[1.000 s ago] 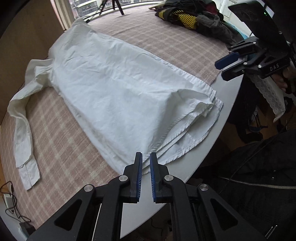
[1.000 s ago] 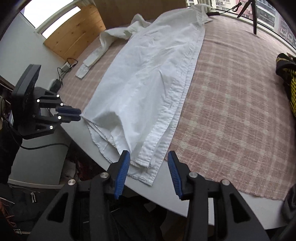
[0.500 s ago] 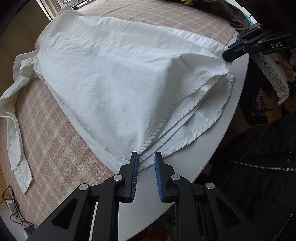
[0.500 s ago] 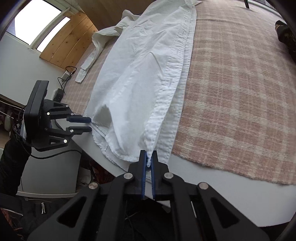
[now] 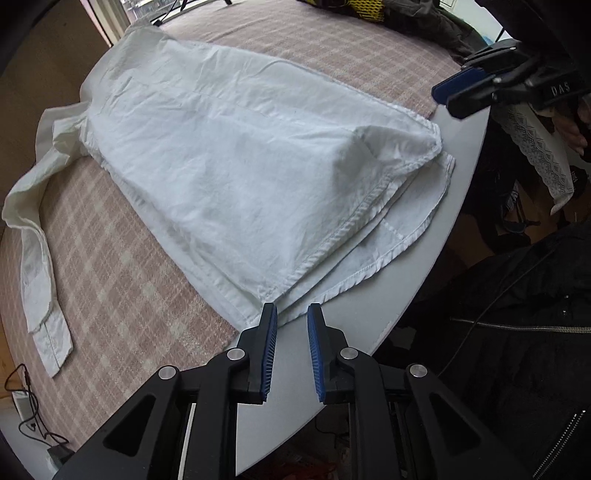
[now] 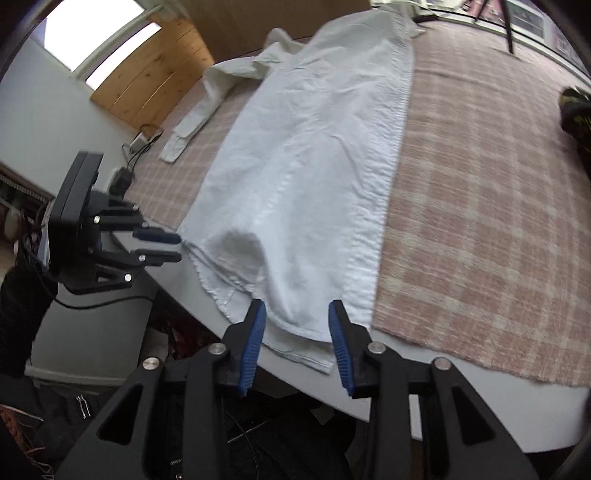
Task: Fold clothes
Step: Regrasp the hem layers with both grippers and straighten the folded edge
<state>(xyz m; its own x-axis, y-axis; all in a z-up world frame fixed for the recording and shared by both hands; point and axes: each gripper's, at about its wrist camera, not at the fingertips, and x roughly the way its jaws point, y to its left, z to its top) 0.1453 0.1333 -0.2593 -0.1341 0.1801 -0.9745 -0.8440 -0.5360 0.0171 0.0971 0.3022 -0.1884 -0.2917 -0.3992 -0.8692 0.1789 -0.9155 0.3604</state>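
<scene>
Left wrist view: white shirt (image 5: 236, 158) lies lengthwise on the plaid cloth (image 5: 110, 288), one sleeve (image 5: 33, 258) still out. Left gripper (image 5: 291, 347) narrowly parted, empty, at the hem corner.

Right wrist view: right gripper (image 6: 295, 343) jaws opening, straddling the hem without pressing it. Most folding remains.

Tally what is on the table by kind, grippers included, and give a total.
White shirt: 1
Plaid cloth: 1
Dark clothes pile: 1
Grippers: 2, left gripper, right gripper, jaws opening over the hem
Total: 5

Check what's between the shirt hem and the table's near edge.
Bare grey table between the shirt hem and the edge; the plaid cloth stops short. Left wrist view shows it.
</scene>
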